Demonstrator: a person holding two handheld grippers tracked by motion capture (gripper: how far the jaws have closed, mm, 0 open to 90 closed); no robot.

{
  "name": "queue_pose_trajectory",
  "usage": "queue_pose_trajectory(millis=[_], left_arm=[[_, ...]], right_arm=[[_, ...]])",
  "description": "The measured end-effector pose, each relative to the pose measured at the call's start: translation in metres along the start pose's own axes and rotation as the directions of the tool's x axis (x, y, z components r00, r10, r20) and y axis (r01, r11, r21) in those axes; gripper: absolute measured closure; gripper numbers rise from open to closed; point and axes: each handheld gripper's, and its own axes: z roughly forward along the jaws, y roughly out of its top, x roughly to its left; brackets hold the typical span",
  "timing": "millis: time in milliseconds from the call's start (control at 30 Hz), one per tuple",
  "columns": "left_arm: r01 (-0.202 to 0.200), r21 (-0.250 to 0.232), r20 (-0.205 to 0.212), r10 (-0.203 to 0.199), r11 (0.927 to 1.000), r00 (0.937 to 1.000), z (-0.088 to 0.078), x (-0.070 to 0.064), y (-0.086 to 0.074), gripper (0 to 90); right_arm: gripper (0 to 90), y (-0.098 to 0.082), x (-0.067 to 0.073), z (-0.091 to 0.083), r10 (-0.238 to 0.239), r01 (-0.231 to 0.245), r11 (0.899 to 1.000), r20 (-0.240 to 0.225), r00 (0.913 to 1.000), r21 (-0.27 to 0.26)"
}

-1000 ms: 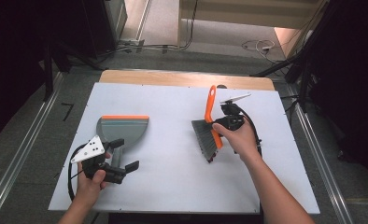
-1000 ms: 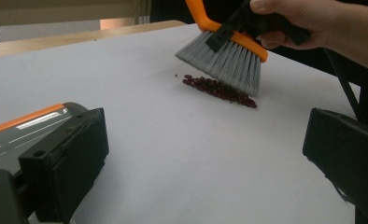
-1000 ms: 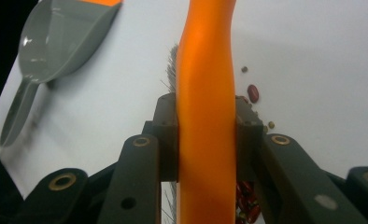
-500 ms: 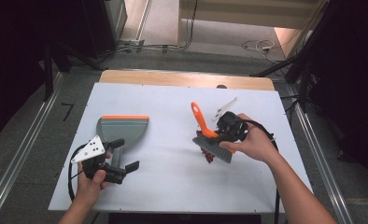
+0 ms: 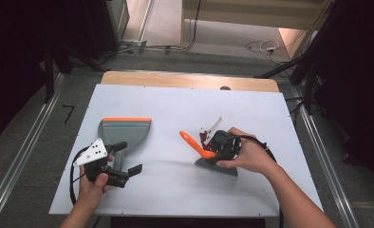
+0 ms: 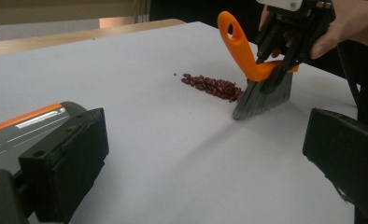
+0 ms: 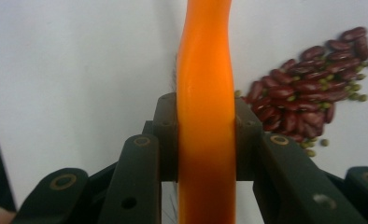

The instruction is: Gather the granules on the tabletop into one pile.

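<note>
Now right gripper [image 7: 205,140] clamping orange brush handle [image 7: 205,70], bristles [image 6: 264,95] touching red beans [image 6: 212,86]; left gripper [image 5: 121,166] gaping beside dustpan [image 5: 126,133]. Next: sweeping beans dustpan-ward.

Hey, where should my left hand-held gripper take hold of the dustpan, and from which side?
Probably the dustpan's short dark handle, coming from the near edge. It sticks out toward the left hand-held gripper, while the orange-lipped mouth faces away. The handle looks narrow enough for the open jaws; the body looks too wide.
</note>
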Motion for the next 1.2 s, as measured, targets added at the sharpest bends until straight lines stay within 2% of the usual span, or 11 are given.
queue_pose_trajectory(millis=[67,133,300,467,567,733,933,967,1000,1067,1200], left_arm=[[0.001,0.000,0.000,-0.001,1.0000,1.0000,0.000,0.000,0.000,1.0],[0.000,0.001,0.000,0.000,1.0000,1.0000,0.000,0.000,0.000,1.0],[0.000,0.002,0.000,0.000,1.0000,1.0000,0.000,0.000,-0.001,1.1],[-0.003,0.004,0.001,0.003,1.0000,1.0000,0.001,0.000,-0.001,1.1],[-0.001,0.004,0.001,0.001,1.0000,1.0000,0.001,0.000,-0.001,1.1],[0.002,0.004,0.001,-0.002,1.0000,1.0000,0.001,0.000,-0.001,1.1],[0.003,0.004,0.002,-0.003,1.0000,1.0000,0.001,0.000,-0.001,1.1],[0.003,0.004,0.002,-0.003,1.0000,1.0000,0.001,0.000,-0.001,1.1],[0.002,0.003,0.002,-0.002,1.0000,1.0000,0.001,0.000,-0.001,1.1],[0.002,0.003,0.004,-0.002,1.0000,1.0000,0.000,0.000,-0.001,1.1],[0.002,0.003,0.005,-0.002,1.0000,1.0000,0.001,0.000,-0.001,1.1]], right_arm=[[67.8,0.000,-0.005,0.001,0.003,-0.003,1.000,0.004,1.0000,-0.012],[67.7,0.000,-0.011,0.002,-0.017,0.018,1.000,0.009,0.9998,-0.023],[67.7,-0.001,-0.021,0.004,-0.021,0.021,0.998,-0.009,0.9997,-0.053],[67.7,0.002,-0.032,0.005,-0.040,0.040,0.997,0.013,0.9991,-0.066],[67.6,0.004,-0.039,0.004,-0.033,0.035,0.997,0.026,0.9991,-0.074],[67.6,0.007,-0.049,0.007,-0.021,0.022,0.996,0.012,0.9997,-0.090],[67.6,0.011,-0.055,0.007,-0.009,0.010,0.996,0.016,0.9998,-0.087],[67.6,0.011,-0.058,0.008,-0.026,0.027,0.995,0.014,0.9996,-0.093],[67.6,0.012,-0.058,0.008,-0.012,0.013,0.996,0.014,0.9998,-0.092],[67.6,0.012,-0.061,0.009,-0.019,0.020,0.995,0.011,0.9998,-0.101],[67.5,0.013,-0.066,0.009,-0.004,0.006,0.994,0.013,0.9999,-0.110]])
